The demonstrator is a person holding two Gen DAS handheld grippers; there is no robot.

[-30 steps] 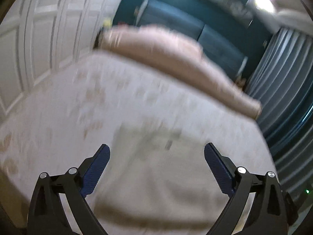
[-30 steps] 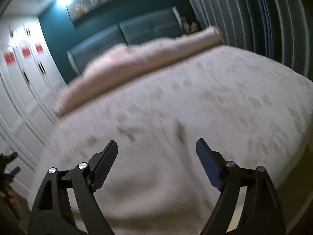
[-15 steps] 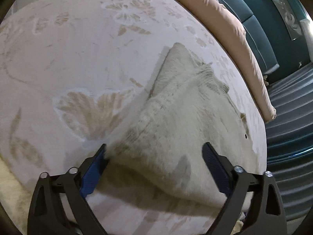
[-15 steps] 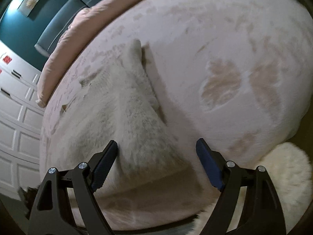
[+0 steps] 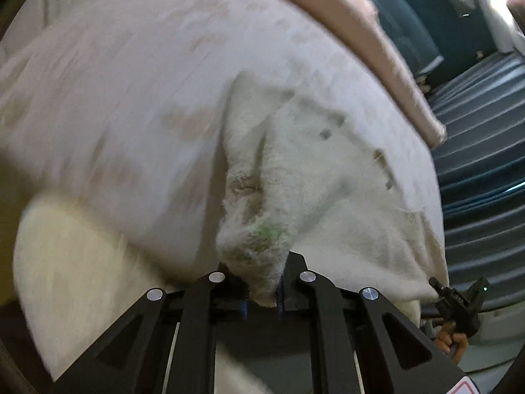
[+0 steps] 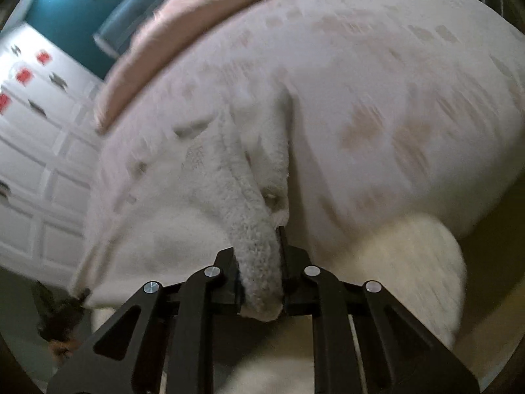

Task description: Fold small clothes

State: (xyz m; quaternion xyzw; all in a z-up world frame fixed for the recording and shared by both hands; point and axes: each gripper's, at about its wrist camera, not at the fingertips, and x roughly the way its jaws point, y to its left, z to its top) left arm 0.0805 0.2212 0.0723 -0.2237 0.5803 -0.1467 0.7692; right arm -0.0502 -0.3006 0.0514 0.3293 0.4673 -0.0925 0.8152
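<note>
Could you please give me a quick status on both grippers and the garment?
Left gripper shut on cream fleece garment, near corner. Right gripper shut on opposite near corner. Garment's far part lies on the bedspread. Nothing in the way.

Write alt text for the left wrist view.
The left tongs are shut on a corner of a fluffy cream garment lying on a pale patterned bedspread. At far right, the right tongs grip its other corner. The image is motion-blurred.

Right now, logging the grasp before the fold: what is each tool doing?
Left tool: closed on a corner of the fuzzy cream knit garment.
Right tool: closed on another corner of the same garment.
</note>
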